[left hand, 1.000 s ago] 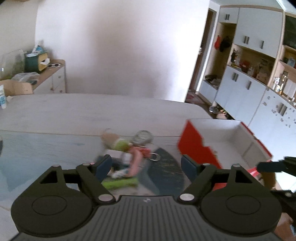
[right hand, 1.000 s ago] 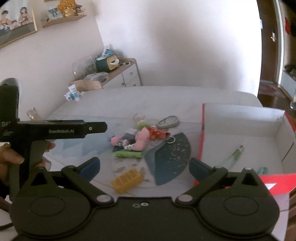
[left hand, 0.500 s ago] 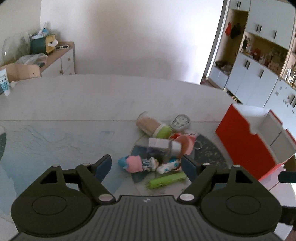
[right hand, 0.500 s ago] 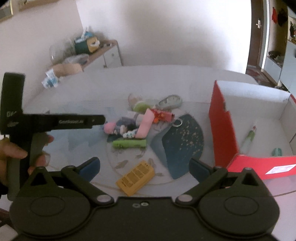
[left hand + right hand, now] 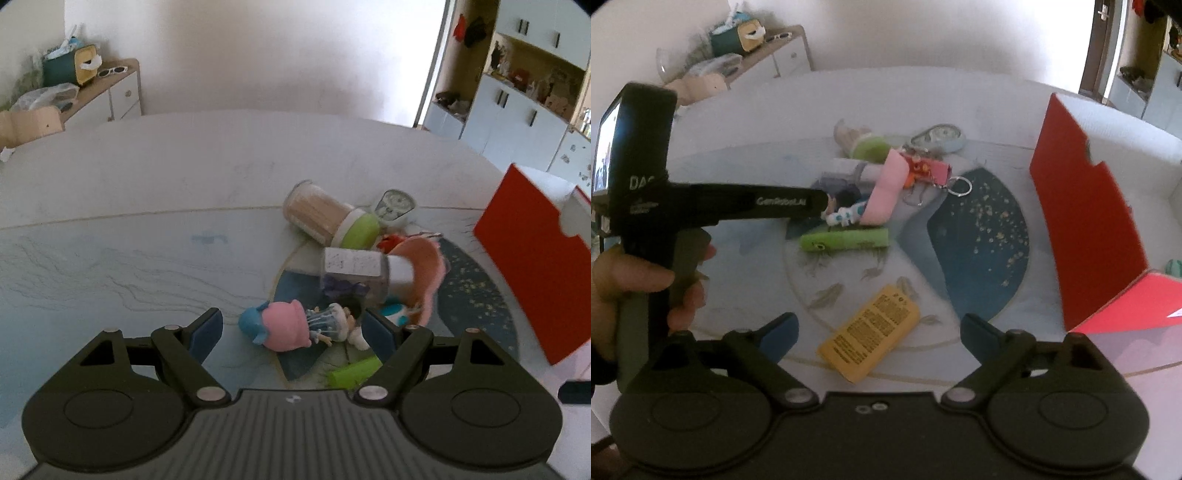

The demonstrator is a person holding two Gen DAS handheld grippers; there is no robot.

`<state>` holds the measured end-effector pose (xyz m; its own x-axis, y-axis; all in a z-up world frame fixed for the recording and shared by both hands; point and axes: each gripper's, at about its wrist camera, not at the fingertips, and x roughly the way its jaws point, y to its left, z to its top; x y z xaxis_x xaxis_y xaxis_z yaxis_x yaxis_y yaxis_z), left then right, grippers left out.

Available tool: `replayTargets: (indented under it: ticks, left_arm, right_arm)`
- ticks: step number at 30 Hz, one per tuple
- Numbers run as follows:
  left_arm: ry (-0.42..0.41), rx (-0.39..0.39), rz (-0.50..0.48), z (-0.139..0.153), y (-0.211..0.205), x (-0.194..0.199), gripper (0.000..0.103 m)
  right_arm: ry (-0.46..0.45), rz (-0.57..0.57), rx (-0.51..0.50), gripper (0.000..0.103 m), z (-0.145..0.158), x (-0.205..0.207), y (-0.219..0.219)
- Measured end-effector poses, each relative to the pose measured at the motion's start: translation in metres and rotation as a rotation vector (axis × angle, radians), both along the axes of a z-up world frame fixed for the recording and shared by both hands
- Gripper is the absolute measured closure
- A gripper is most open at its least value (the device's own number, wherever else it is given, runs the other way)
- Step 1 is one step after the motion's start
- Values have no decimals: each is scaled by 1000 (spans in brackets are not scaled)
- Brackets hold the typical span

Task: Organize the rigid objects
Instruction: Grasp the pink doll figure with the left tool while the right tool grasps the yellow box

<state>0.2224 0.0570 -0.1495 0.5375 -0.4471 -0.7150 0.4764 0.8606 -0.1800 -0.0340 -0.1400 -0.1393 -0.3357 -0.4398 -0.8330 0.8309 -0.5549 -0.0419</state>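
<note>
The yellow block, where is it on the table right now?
In the right wrist view the yellow block lies alone on the table mat, nearest the camera, between the right gripper's closing jaws, below the green tube.

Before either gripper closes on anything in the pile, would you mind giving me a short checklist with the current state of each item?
1. Left gripper open around its target: ok; the doll with the pink hat lies between the fingers, pads not pressing.
2. Right gripper lined up on the yellow block: ok; the block lies between its closing jaws, not yet pinched.
3. Doll free of neighbours: not ok; it lies against the clear bottle and the green tube.
4. Yellow block clear of clutter: ok; it lies apart from the pile.
5. Red box open to receive items: ok.
6. Grippers clear of each other: cannot tell.
</note>
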Motion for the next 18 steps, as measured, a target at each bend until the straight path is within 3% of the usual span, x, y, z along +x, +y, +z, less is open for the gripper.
replayTargets:
  ticks: [18]
  left_arm:
    - [28,10,21,-17,-14,12,20]
  right_arm:
    - [-14,-81,55,26,-24,-7,-23]
